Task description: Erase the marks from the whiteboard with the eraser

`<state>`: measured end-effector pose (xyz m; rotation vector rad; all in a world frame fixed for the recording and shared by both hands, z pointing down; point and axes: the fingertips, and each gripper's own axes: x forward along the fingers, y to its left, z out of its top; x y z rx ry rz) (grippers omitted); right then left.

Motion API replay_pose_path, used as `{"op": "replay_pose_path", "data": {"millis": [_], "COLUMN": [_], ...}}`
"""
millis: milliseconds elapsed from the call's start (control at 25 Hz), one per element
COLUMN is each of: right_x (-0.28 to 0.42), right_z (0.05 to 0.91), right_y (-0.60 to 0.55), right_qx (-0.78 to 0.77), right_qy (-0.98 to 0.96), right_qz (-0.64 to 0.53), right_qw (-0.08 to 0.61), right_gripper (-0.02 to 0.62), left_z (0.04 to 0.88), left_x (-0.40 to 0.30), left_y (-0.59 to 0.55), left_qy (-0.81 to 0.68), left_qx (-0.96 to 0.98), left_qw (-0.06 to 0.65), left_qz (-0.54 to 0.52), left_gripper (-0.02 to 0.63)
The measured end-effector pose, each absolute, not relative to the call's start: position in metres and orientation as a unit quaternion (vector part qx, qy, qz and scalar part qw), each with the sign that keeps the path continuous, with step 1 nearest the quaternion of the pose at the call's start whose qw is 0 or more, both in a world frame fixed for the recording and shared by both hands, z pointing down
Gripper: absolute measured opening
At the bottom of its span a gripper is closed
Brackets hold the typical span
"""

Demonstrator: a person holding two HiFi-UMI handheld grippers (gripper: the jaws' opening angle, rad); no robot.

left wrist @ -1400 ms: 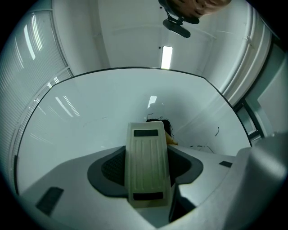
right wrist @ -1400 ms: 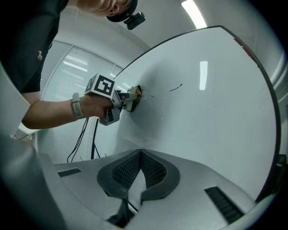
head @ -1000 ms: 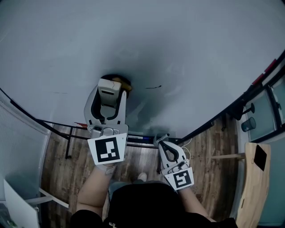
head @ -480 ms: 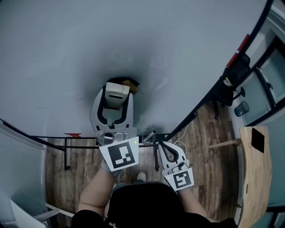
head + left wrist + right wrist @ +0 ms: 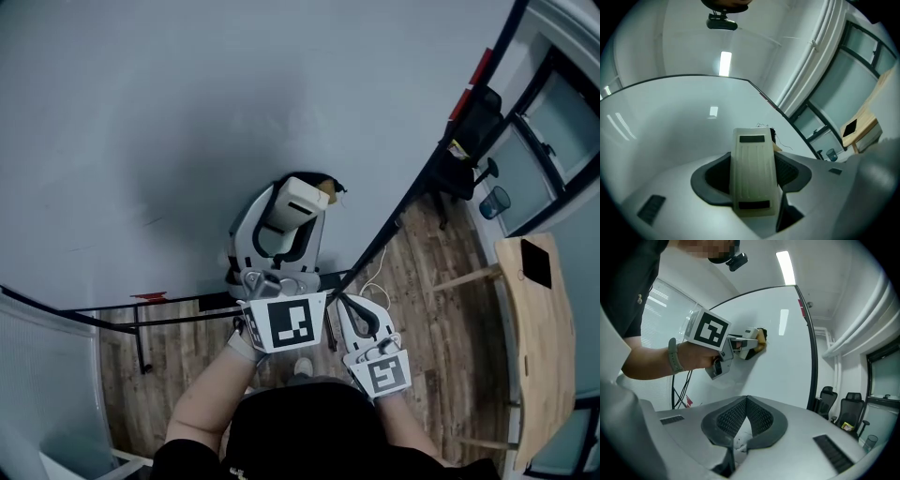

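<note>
The whiteboard [image 5: 234, 94] fills most of the head view. My left gripper [image 5: 292, 217] is shut on a cream eraser [image 5: 304, 196] with a dark felt side, pressed against the board near its lower right corner. In the left gripper view the eraser [image 5: 751, 168] stands between the dark pads [image 5: 717, 176], and a small dark scribble [image 5: 764, 126] shows just past its far end. My right gripper [image 5: 361, 323] hangs low beside the left one, away from the board. Its jaws [image 5: 746, 404] are shut with nothing between them. From there I see the left gripper [image 5: 740, 345] on the board [image 5: 778, 357].
The board's black frame edge [image 5: 441, 155] runs diagonally at the right. Beyond it are a dark office chair [image 5: 473, 122], a cup [image 5: 494, 202] and a wooden desk [image 5: 539, 356] with a black phone [image 5: 536, 262]. The board's stand legs [image 5: 141, 323] cross the wood floor below.
My left gripper has carried the eraser rightward along the board, towards its lower right corner. The right gripper has stayed low and shut.
</note>
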<state>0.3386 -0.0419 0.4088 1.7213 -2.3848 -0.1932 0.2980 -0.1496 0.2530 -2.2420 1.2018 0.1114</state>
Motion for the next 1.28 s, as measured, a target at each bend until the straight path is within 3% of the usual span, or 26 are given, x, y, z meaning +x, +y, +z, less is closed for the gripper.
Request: {"op": "replay_pose_path", "data": {"millis": [440, 1080, 1280], "right_x": [0.32, 0.263, 0.246], "right_z": [0.402, 0.413, 0.417], "right_y": [-0.027, -0.02, -0.022], "right_qx": [0.617, 0.609, 0.601], "right_qy": [-0.778, -0.783, -0.788], "right_qz": [-0.063, -0.05, -0.05], "right_qw": [0.097, 0.112, 0.125], "right_gripper": [0.028, 0.028, 0.028], "left_z": [0.318, 0.409, 0.417], "left_x": [0.306, 0.198, 0.172], "left_y": [-0.101, -0.065, -0.062], "left_qy": [0.29, 0.246, 0.249], "left_qx": [-0.93, -0.967, -0.967], "left_qw": [0.226, 0.054, 0.03], "left_qz": [0.005, 0.034, 0.04], "left_gripper": [0.258, 0.259, 0.259]}}
